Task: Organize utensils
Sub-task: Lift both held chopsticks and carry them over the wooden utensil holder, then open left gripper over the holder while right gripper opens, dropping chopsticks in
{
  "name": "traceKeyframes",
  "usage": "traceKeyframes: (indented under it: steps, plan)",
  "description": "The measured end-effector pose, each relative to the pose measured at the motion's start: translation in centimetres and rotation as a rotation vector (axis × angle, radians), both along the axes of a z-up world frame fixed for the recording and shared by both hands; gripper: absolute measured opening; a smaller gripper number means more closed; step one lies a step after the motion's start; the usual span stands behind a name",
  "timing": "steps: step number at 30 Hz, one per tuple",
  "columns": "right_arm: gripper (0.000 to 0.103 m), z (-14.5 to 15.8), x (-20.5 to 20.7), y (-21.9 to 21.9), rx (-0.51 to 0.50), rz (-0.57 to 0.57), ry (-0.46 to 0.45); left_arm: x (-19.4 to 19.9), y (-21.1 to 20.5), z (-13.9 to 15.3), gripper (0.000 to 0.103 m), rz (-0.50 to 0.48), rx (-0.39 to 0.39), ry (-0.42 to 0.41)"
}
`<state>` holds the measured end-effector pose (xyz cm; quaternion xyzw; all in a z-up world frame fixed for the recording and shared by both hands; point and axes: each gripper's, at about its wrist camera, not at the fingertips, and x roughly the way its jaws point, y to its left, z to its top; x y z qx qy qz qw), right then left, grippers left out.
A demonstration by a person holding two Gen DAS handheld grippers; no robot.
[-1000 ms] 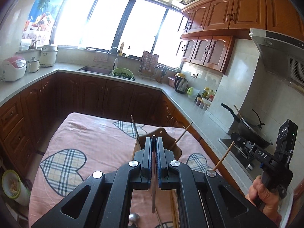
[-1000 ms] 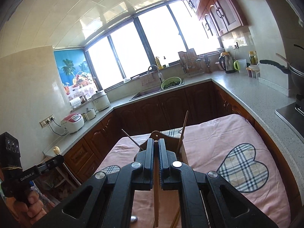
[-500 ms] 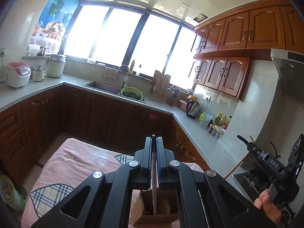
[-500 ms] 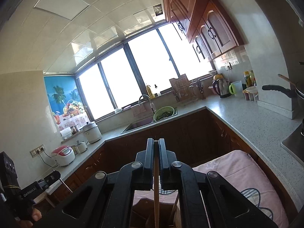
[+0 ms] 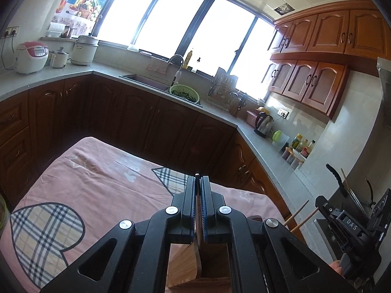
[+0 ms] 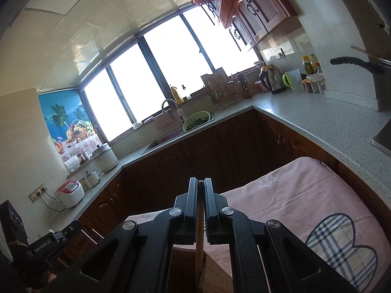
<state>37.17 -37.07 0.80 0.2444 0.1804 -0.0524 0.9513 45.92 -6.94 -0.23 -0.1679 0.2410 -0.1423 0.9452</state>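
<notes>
My left gripper (image 5: 198,179) is shut on a thin wooden-handled utensil (image 5: 197,239) that hangs down into a wooden utensil holder (image 5: 193,266) seen between the gripper's arms. My right gripper (image 6: 200,182) is shut on a wooden chopstick (image 6: 199,244) that points down beside the holder (image 6: 215,276). Two more chopsticks (image 5: 297,216) stick up at the right of the left wrist view, next to the other gripper (image 5: 352,229). The left gripper (image 6: 41,246) also shows at the lower left of the right wrist view. What lies inside the holder is hidden.
The holder stands on a table with a pink cloth with plaid hearts (image 5: 97,190). Dark wooden cabinets and a grey counter (image 6: 325,119) ring the table closely. A sink with a green bowl (image 5: 184,92), a kettle (image 5: 264,122), rice cookers (image 5: 30,57) and a black pan (image 6: 354,62) stand on the counter.
Both grippers have risen and tilted up over the last second. The holder has dropped from mid-frame to the bottom edge, directly under the jaws. Both stayed shut on their utensils.
</notes>
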Motion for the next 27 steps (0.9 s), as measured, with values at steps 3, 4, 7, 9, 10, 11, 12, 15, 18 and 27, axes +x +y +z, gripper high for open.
traceKeyframes:
  steps: [3,4,7,9,10,11,12,15,18,27]
  plan:
    - [0.004,-0.7,0.3,0.2,0.007,0.014,0.016,0.6,0.3,-0.5,0.003,-0.012,0.019,0.016]
    - [0.004,-0.8,0.4,0.2,0.010,0.019,0.021,0.9,0.0,-0.8,0.003,-0.019,0.027,0.022]
    - [0.004,-1.2,0.7,0.5,0.009,0.033,0.036,0.5,-0.1,-0.5,0.004,-0.016,0.062,0.001]
    - [0.004,-1.1,0.6,0.7,-0.005,0.031,0.037,0.5,-0.1,-0.3,0.004,-0.029,0.067,-0.003]
    - [0.004,-1.0,0.6,0.6,-0.004,0.034,0.039,0.2,0.1,-0.1,0.004,-0.032,0.071,-0.003]
    - [0.004,-1.0,0.6,0.6,0.001,0.036,0.041,0.2,0.1,0.1,0.004,-0.033,0.073,-0.002]
    - [0.004,-1.0,0.8,0.5,0.004,0.035,0.044,0.3,0.2,0.3,0.004,-0.036,0.073,0.000]
    - [0.005,-0.9,0.9,0.5,0.007,0.039,0.051,0.1,0.6,0.2,0.004,-0.034,0.081,0.005]
    - [0.010,-0.9,1.0,0.4,0.011,0.044,0.060,0.0,0.8,0.3,0.004,-0.048,0.078,0.021]
    - [0.057,-0.3,-0.6,0.1,0.035,0.055,0.029,-1.7,2.0,1.3,0.049,-0.033,0.056,0.024]
